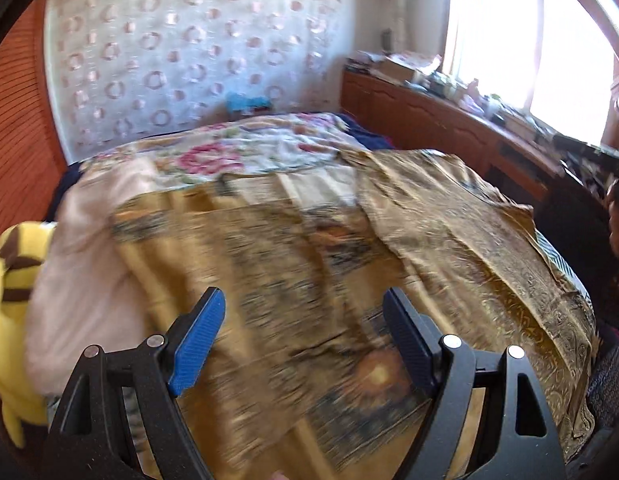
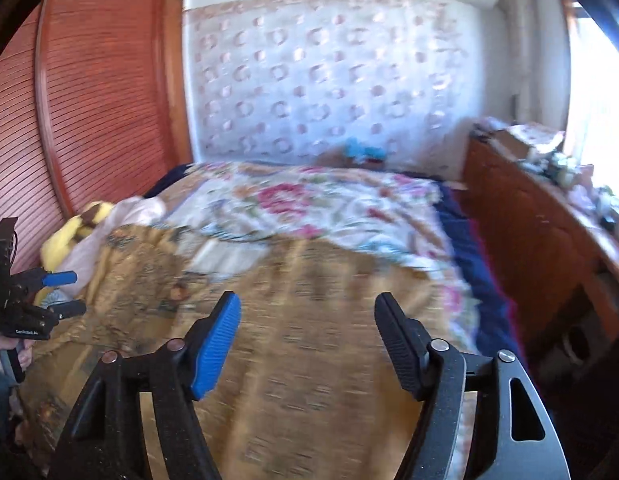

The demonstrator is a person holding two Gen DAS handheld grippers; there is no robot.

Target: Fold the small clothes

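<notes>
A golden-brown patterned cloth [image 1: 309, 280] lies spread over the near part of the bed; it also shows in the right wrist view [image 2: 309, 320]. A lighter gold piece [image 1: 469, 232] lies over its right side. My left gripper [image 1: 303, 300] is open and empty, above the cloth. My right gripper [image 2: 307, 308] is open and empty, above the cloth's right part. The left gripper [image 2: 65, 294] also shows at the left edge of the right wrist view, open. Both views are motion-blurred.
A floral quilt [image 2: 309, 208] covers the far half of the bed. A pink cloth [image 1: 89, 260] and a yellow plush toy [image 1: 13, 280] lie at the left. A wooden cabinet [image 2: 529, 240] with clutter stands on the right. A wooden slatted panel [image 2: 89, 100] stands on the left.
</notes>
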